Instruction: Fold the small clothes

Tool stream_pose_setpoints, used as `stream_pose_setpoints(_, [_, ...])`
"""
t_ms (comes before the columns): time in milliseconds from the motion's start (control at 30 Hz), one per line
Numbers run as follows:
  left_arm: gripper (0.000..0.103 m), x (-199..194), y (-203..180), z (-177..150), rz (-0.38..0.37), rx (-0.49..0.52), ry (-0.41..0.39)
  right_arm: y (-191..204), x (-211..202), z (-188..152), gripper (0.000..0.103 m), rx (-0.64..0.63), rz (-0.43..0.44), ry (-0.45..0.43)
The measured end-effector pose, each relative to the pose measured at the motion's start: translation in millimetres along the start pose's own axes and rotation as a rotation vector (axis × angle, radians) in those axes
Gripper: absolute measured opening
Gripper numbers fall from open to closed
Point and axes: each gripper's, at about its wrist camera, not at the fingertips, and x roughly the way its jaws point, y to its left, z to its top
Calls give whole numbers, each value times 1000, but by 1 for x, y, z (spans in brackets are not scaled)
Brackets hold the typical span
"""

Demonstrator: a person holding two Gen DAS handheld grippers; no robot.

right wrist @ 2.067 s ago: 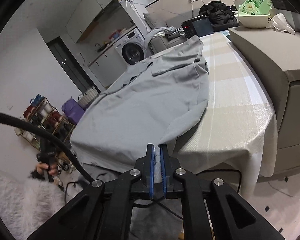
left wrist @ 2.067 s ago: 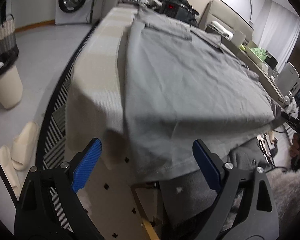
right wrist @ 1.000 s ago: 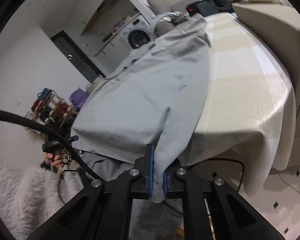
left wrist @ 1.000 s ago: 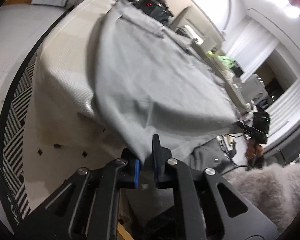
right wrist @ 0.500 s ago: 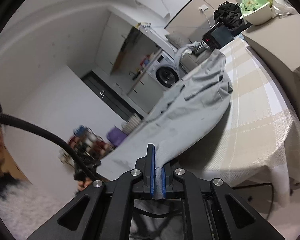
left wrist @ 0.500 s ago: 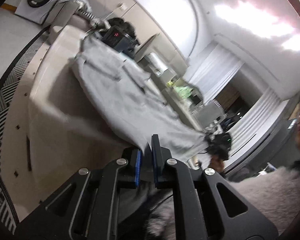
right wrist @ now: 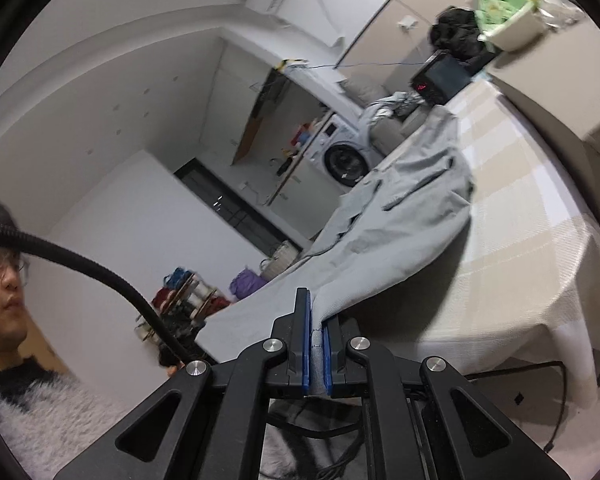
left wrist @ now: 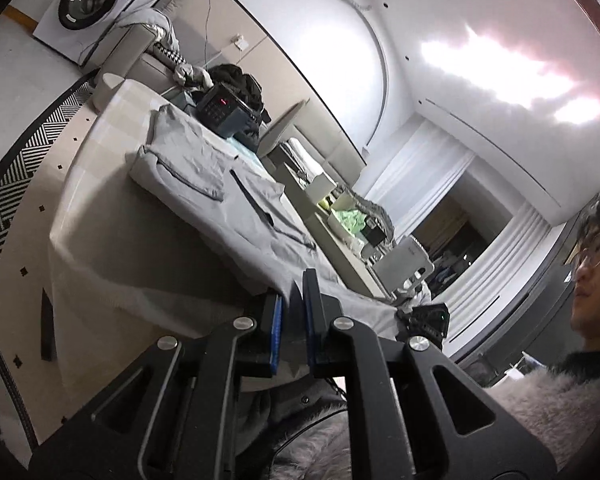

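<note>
A grey garment (left wrist: 236, 200) lies stretched along the table, its near hem lifted off the edge. My left gripper (left wrist: 292, 320) is shut on one near corner of the hem. My right gripper (right wrist: 316, 344) is shut on the other near corner, with grey cloth (right wrist: 396, 236) running from its jaws up over the table. The far end of the garment with its pockets rests flat on the tablecloth. The right gripper also shows at the far end of the hem in the left wrist view (left wrist: 424, 316).
The table (right wrist: 540, 264) has a beige checked cloth hanging over its edges. A black device with a red display (left wrist: 224, 108) stands at the far end. A beige cabinet (right wrist: 560, 92) with a bowl runs along one side. A washing machine (left wrist: 80, 12) stands beyond. A person stands close behind the grippers.
The left gripper went from open under the hem to shut on it. Both grippers then rose and tilted up, lifting the near hem off the table edge and pulling the garment taut.
</note>
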Motion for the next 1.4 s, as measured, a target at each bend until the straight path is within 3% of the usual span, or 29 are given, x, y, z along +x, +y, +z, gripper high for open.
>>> stream_pose_setpoints(333, [6,-4,5,-1,21,-21,-21,6,6,-9,6,-10,18,71])
stream_pose_setpoints(633, [0,-15,-7,29,-3,4,-136,6,13,17,6,18,59,-10])
stream_pose_setpoints(733, [0,-10,-11,36,98,49,-102,9,17,28,6,3,37,-16])
stream_pose_setpoints(833, [0,-1,-9,25,226,60,14,9,17,27,6,1,24,-6])
stream_pose_setpoints(900, [5,2,-8,11,288,94,94,7,14,22,6,7,9,-2])
stream_pose_setpoints(933, [14,4,-7,3,320,110,128,6,13,21,6,11,8,0])
stream_pose_setpoints(1033, [67,6,7,-20,325,79,218,4,11,17,6,21,0,3])
stream_pose_setpoints(1067, [72,8,13,-24,316,58,226,4,11,16,6,22,-3,2])
stream_pose_setpoints(1200, [72,14,37,-30,247,-59,236,7,11,17,6,14,-15,2])
stream_pose_setpoints(1300, [74,23,47,-32,207,-70,224,8,14,17,6,10,-14,6])
stream_pose_setpoints(1400, [74,40,53,-38,200,-82,263,5,17,17,6,21,-12,14])
